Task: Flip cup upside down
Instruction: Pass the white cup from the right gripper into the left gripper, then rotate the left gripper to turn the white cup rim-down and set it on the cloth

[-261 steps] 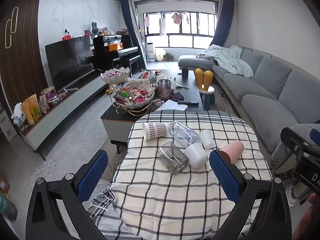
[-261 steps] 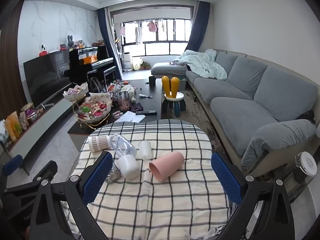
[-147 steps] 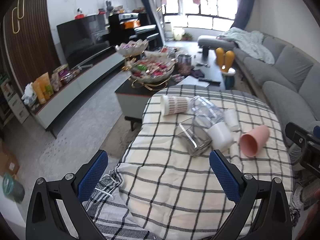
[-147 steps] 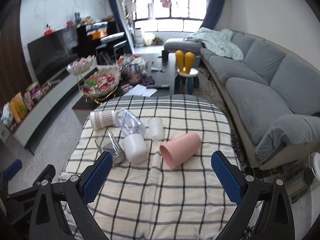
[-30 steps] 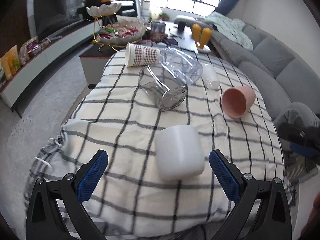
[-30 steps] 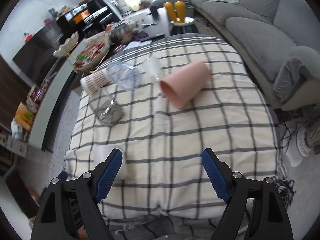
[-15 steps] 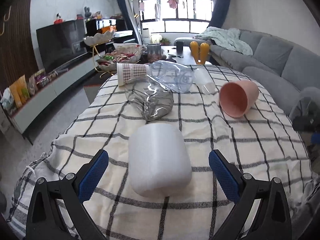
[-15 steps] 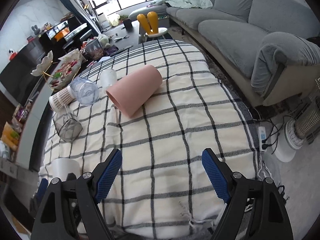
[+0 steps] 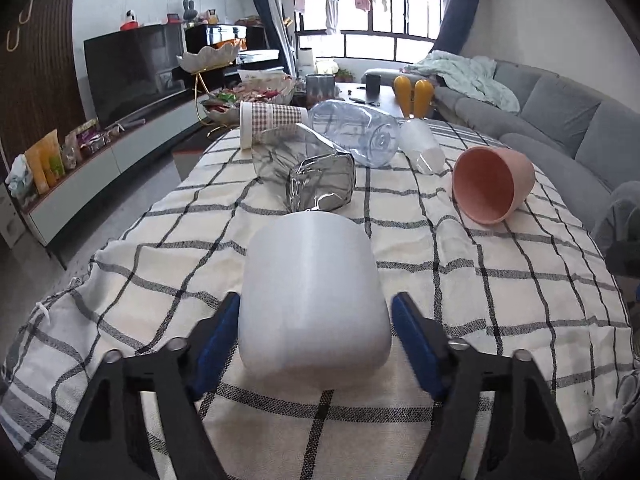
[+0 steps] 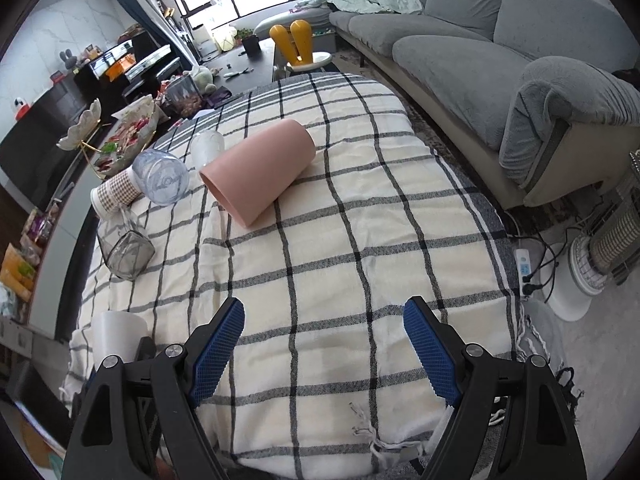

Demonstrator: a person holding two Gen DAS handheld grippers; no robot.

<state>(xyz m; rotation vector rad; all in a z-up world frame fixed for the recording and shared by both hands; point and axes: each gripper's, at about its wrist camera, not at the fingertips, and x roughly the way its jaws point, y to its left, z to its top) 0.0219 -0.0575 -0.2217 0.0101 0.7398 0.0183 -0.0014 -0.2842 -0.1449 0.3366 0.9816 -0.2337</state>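
A white cup (image 9: 314,292) lies on its side on the checked tablecloth (image 9: 480,280), base toward the left wrist camera. My left gripper (image 9: 316,344) has its blue pads on either side of the cup; the left pad is at the cup wall, and a small gap shows at the right pad. The same cup (image 10: 118,338) shows at the lower left of the right wrist view. My right gripper (image 10: 324,340) is open and empty above the near part of the cloth. A pink cup (image 10: 258,170) lies on its side further back.
Behind the white cup lie a smoky glass container (image 9: 316,176), a clear plastic jar (image 9: 356,136), a checked paper cup (image 9: 272,122) and a small clear cup (image 9: 420,146). The pink cup (image 9: 494,184) lies to the right. A grey sofa (image 10: 500,52) and a heater (image 10: 600,256) stand right of the table.
My left gripper has moved in and its jaws have narrowed around the white cup. My right gripper has come a little closer over the cloth.
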